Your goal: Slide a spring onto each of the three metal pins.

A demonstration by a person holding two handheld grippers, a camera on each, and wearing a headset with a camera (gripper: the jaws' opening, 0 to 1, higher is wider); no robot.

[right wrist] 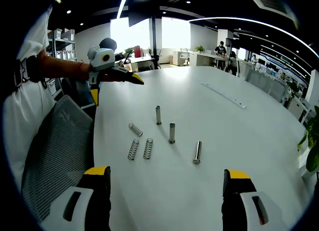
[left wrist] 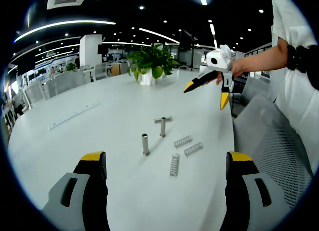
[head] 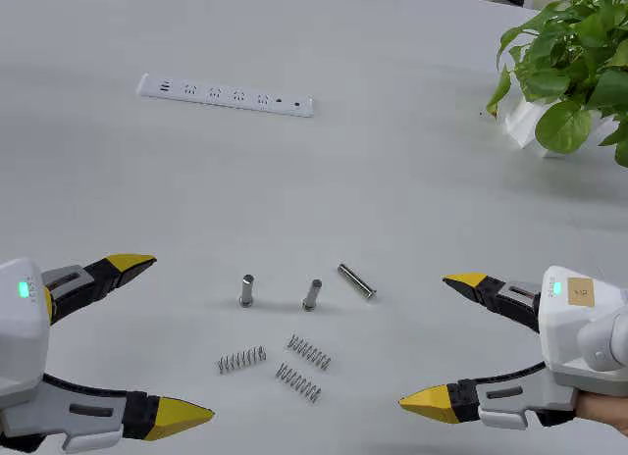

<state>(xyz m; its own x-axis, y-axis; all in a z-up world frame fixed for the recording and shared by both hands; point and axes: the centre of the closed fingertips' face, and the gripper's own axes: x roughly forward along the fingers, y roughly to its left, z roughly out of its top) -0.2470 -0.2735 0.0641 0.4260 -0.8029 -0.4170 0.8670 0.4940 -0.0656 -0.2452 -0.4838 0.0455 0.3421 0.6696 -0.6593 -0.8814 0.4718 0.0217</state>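
Three metal pins rest mid-table: two stand upright (head: 246,289) (head: 312,294), and the third pin (head: 356,281) lies flat to their right. Three small coil springs (head: 241,359) (head: 309,352) (head: 298,382) lie just in front of them. My left gripper (head: 167,342) hovers at the lower left, open, nothing between its yellow tips. My right gripper (head: 446,342) hangs at the lower right, also open and empty. In the left gripper view the pins (left wrist: 145,144) (left wrist: 163,125) and springs (left wrist: 174,164) lie ahead between the jaws; the right gripper view shows the same pins (right wrist: 158,114) (right wrist: 197,152) and springs (right wrist: 133,149).
A white power strip (head: 226,95) lies at the back left of the white table (head: 392,161). A potted green plant (head: 564,68) stands at the back right. A mesh office chair (left wrist: 274,141) sits beside the table's near edge.
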